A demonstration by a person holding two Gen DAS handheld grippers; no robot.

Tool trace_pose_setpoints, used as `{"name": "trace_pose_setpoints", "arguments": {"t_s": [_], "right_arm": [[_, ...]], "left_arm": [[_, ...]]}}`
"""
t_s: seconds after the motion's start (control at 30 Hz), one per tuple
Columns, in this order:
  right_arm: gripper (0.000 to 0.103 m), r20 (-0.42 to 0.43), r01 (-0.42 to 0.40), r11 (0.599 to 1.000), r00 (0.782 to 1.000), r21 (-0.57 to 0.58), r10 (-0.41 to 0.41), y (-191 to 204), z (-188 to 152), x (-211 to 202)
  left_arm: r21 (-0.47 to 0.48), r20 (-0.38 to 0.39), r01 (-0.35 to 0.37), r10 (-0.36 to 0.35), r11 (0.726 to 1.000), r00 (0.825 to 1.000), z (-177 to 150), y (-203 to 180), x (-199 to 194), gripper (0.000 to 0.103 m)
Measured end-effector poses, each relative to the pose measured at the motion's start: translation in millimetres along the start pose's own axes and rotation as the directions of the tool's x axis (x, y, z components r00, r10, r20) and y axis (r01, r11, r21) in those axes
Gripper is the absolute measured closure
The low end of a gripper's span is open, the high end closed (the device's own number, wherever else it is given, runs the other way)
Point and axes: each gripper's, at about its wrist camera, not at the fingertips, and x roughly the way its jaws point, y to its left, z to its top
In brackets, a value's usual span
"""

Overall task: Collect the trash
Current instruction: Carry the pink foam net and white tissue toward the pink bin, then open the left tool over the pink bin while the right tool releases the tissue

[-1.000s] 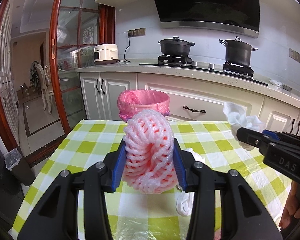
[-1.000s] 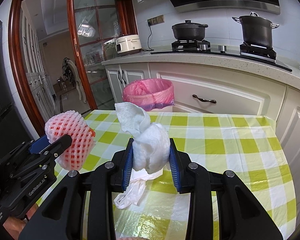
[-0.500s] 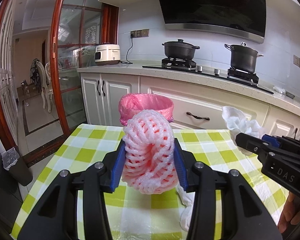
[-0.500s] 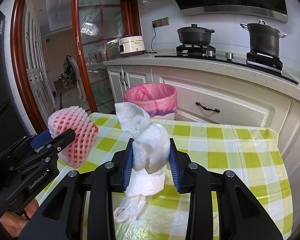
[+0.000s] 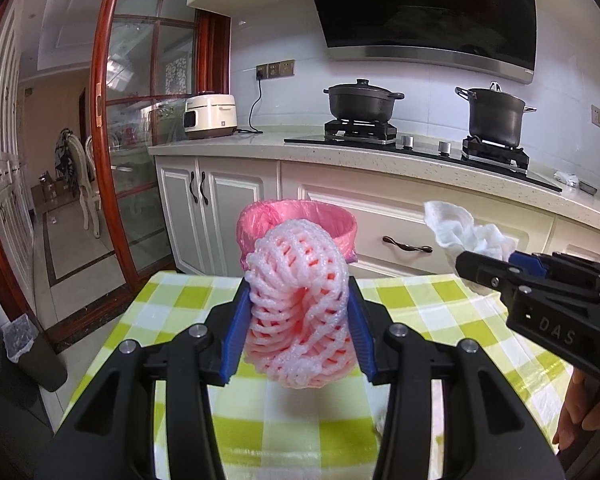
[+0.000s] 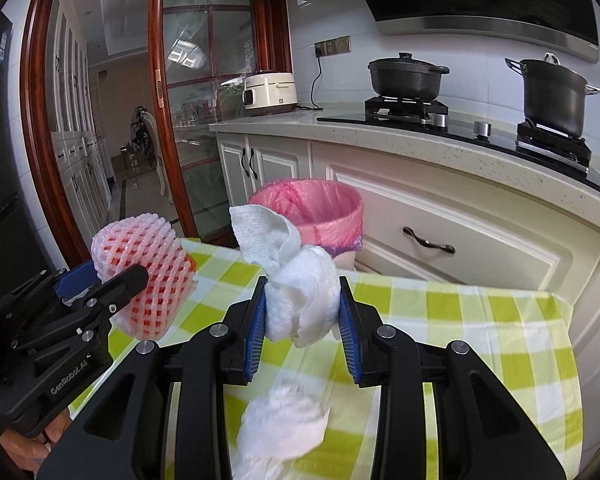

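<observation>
1. the left gripper (image 5: 298,328) is clamped on a pink foam fruit net (image 5: 298,312), held up above the green checked tablecloth (image 5: 172,304).
2. the right gripper (image 6: 302,320) is clamped on a crumpled white tissue (image 6: 300,296).
3. the pink-lined trash bin (image 6: 320,216) stands just past the table's far edge, by the cabinets.

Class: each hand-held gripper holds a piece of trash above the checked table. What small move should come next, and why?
Probably carry both forward: the foam net and the paper towel are gripped, but the pink-lined bin lies beyond the table's far edge.
</observation>
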Motion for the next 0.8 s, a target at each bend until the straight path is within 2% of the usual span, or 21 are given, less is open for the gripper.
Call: {"name": "trace_pose_setpoints", "arguments": {"t_s": [0.37, 0.67, 0.8], "right_arm": [[0.070, 0.002, -0.041, 0.999, 0.999, -0.008, 0.041, -24, 40, 64], [0.070, -0.034, -0.101, 0.995, 0.994, 0.027, 0.102, -48, 84, 154], [0.069, -0.060, -0.087, 0.996, 0.994, 0.029, 0.089, -55, 99, 197]], "left_arm": [[0.002, -0.024, 0.007, -0.007, 1.000, 1.000, 35, 19, 71, 0.058], [-0.017, -0.008, 0.034, -0.034, 0.999, 0.999, 88, 38, 158, 0.055], [-0.046, -0.003, 0.033, -0.033, 0.998, 0.999, 113, 46, 202, 0.054]]}}
